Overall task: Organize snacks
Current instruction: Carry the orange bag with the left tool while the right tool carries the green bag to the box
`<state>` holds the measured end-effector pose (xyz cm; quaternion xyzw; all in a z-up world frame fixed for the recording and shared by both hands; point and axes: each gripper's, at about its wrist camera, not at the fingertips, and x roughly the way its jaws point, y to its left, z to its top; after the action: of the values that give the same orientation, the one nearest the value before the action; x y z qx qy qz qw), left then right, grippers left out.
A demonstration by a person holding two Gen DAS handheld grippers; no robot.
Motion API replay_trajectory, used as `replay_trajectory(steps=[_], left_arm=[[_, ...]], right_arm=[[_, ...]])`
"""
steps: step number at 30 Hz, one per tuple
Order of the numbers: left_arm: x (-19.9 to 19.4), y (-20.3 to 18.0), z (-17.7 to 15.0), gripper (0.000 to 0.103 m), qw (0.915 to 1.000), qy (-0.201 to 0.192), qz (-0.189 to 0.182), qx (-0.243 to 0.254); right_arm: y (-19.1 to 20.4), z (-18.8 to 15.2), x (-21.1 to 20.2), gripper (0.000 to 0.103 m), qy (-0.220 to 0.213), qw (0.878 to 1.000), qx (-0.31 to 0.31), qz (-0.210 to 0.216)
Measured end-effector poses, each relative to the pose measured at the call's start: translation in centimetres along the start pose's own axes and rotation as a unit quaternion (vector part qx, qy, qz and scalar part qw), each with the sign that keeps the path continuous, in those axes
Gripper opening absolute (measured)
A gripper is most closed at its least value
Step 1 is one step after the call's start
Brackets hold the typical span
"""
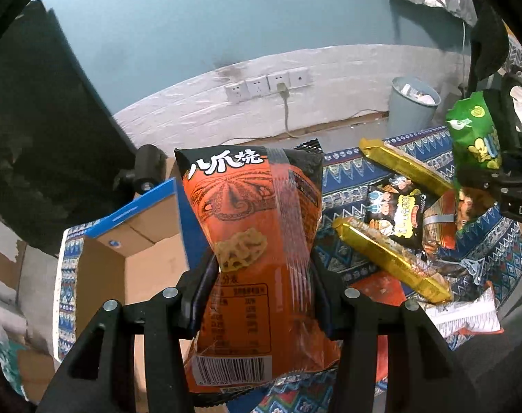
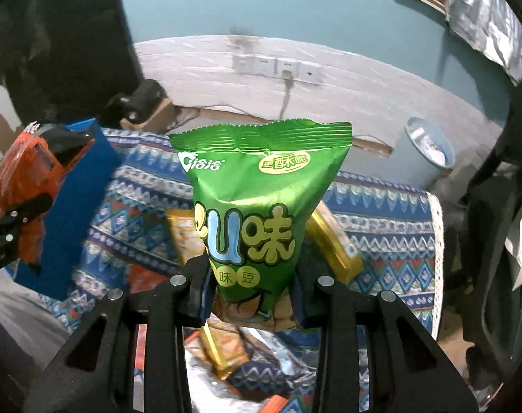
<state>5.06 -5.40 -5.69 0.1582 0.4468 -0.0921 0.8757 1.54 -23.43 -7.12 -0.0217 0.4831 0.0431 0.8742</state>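
My left gripper is shut on an orange and black snack bag, held upright above the table; the bag also shows at the left edge of the right wrist view as the orange bag. An open cardboard box with a blue flap stands just left of it. My right gripper is shut on a green snack bag, lifted over the patterned cloth. That green bag appears at the right of the left wrist view. Two gold packs and a black snack bag lie on the cloth.
A table with a blue patterned cloth carries several loose snack packs. A grey waste bin stands by the wall under the sockets. A dark panel rises at the left. A black chair stands at the right.
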Motion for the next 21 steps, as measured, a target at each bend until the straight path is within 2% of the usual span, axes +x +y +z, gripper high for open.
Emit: replay_trajectory(steps=[10, 21], left_arm=[[-1.9, 3.4, -1.6, 0.051, 0.9996, -0.009, 0.006, -0.026], [-2.4, 8.3, -4.1, 0.051, 0.9972, -0.003, 0.032, -0.068]], right_arm=[[6.2, 1.8, 0.1, 0.034, -0.008, 0.998, -0.045, 0.041], [13.4, 4.0, 0.8, 0.034, -0.006, 0.992, -0.09, 0.09]])
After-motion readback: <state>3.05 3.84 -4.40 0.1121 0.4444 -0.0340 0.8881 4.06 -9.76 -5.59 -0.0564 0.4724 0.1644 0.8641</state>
